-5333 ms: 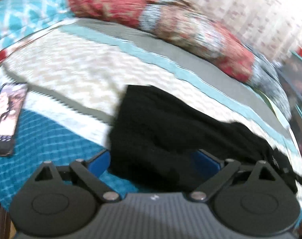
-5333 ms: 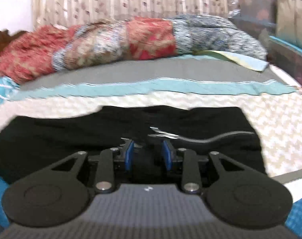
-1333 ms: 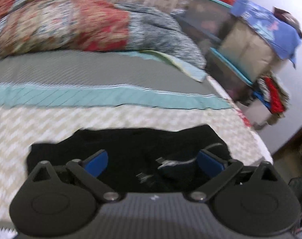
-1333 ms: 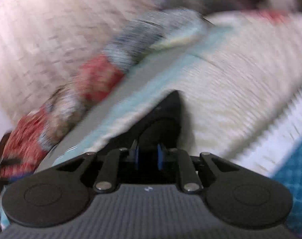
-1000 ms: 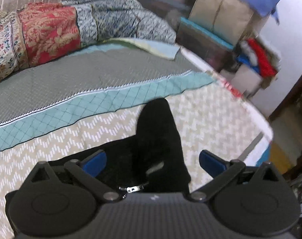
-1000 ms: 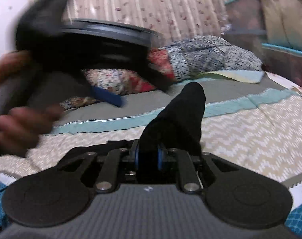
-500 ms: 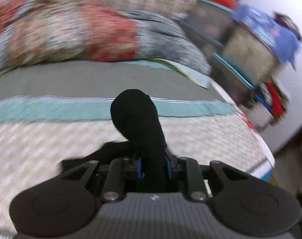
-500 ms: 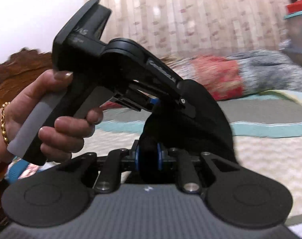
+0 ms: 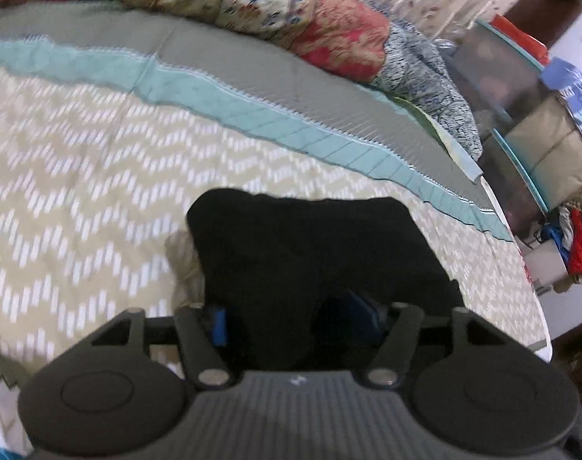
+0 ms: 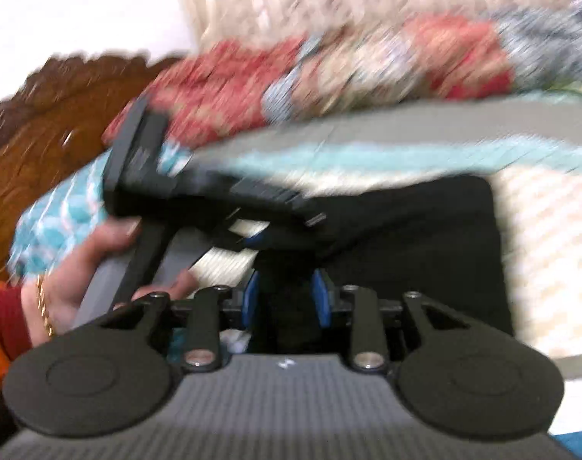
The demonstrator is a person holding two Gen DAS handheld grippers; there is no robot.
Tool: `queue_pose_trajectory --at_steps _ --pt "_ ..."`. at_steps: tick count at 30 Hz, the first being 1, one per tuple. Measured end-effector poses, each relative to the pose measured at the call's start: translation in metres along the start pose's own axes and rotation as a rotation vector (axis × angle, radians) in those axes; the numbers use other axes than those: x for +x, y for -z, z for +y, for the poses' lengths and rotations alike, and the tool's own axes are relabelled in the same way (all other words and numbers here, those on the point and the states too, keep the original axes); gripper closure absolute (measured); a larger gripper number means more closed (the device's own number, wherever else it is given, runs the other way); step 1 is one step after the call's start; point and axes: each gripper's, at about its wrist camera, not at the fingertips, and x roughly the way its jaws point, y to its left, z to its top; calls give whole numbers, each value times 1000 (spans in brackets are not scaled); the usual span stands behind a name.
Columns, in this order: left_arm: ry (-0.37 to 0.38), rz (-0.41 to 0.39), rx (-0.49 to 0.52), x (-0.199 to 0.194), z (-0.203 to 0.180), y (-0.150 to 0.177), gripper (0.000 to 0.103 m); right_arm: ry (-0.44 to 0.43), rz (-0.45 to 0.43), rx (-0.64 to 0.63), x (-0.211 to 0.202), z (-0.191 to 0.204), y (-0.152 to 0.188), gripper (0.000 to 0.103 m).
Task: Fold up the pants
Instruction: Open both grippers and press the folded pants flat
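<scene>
Presently, one pair of black pants (image 9: 310, 253) lay folded into a compact block on the bed cover (image 9: 79, 191), in the chevron band just below the teal stripe. In the left wrist view the block's long axis ran roughly from 9 to 3 o'clock, its far edge facing 12 o'clock toward the quilt (image 9: 291, 11); its near part reached down between that gripper's fingers. In the right wrist view the same block filled the centre and the 3 o'clock side, its far right corner squared off.

Two grippers were counted. The left gripper (image 9: 294, 326) had its fingers spread partway, the jaws having just been opening; black cloth lay between the blue pads, but the frame was too blurred and dark to confirm contact on either pad. The right gripper (image 10: 285, 299) had its fingers set a moderate gap apart, jaws likewise just opening, with a fold of the pants between the pads; whether the pads pressed on it could not be told.

One hand (image 10: 95, 268), with an orange sleeve and a gold bracelet at the wrist, held the left gripper's handle at 9 o'clock in the right wrist view. One carved wooden headboard (image 10: 41, 122) stood at 10 o'clock. Stacked storage boxes (image 9: 521, 115) sat beyond the bed at 2 o'clock in the left wrist view.
</scene>
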Motion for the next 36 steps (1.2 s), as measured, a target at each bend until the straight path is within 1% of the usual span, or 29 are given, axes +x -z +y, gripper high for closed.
queue_pose_trajectory --at_steps 1,2,3,4,5,6,7,8,10,11,12,13,14,16,18,19,21,22,23,24,25,26,28,29,31,32,33,34,36 --pt "-5 -2 1 2 -1 -2 35 39 -25 23 -6 -9 -2 69" --pt "-10 -6 -4 4 -3 -3 40 79 -41 44 -10 -18 -2 69" --pt "-14 -13 -7 7 -4 -4 48 114 -28 67 -11 -27 2 69" --pt "-16 -17 4 10 -4 -5 65 151 23 87 -5 -37 9 69" --pt "-30 -21 39 15 -8 -5 72 182 89 96 4 -49 24 70" --pt "-33 -23 78 20 -12 -6 73 222 144 125 14 -59 36 69" --pt "-32 -21 103 21 -13 -4 73 227 159 181 14 -66 44 68" --pt "-59 -22 132 24 -17 -2 70 205 137 241 8 -72 45 67" --pt "-101 -35 160 24 -22 0 64 205 138 236 4 -69 39 67" --pt "-107 -37 159 20 -23 2 49 209 139 215 3 -66 38 67" --pt "-124 -43 149 15 -23 3 39 215 136 192 -1 -61 38 67" --pt "-141 -53 141 9 -23 4 22 214 127 178 -3 -54 43 66" --pt "-149 -68 134 1 -21 7 14 210 109 172 -7 -52 41 65" --pt "-140 -95 107 -18 -14 12 13 209 73 166 -7 -56 35 65" --pt "-119 -120 53 -40 -4 18 13 214 32 132 -9 -56 27 64" --pt "-111 -133 30 -48 -1 19 17 216 16 114 -5 -61 21 64" --pt "-65 -162 -10 -65 1 20 29 202 -10 90 0 -62 8 65" --pt "-37 -169 -12 -69 -1 20 40 190 -18 90 5 -63 1 65" --pt "6 -178 -8 -74 -4 22 50 179 -23 97 10 -64 -6 65" --pt "44 -184 3 -77 -8 23 55 167 -27 107 13 -64 -10 65" --pt "79 -184 20 -78 -12 26 64 154 -28 117 19 -65 -15 65" --pt "112 -178 47 -76 -17 29 69 145 -24 128 25 -66 -18 66" --pt "131 -148 98 -66 -23 35 74 137 9 170 42 -74 -18 66" --pt "119 -122 118 -58 -25 40 74 132 42 197 52 -78 -17 66" --pt "66 -62 127 -38 -22 48 75 154 108 239 71 -88 -9 68" --pt "35 -37 127 -29 -18 52 80 163 129 246 78 -93 -3 70" --pt "-3 -10 128 -20 -12 56 83 154 120 248 80 -96 1 70" --pt "-7 -3 115 -13 -5 60 83 145 117 255 80 -97 2 71" --pt "43 -26 52 -13 9 63 83 158 119 242 80 -91 1 71"
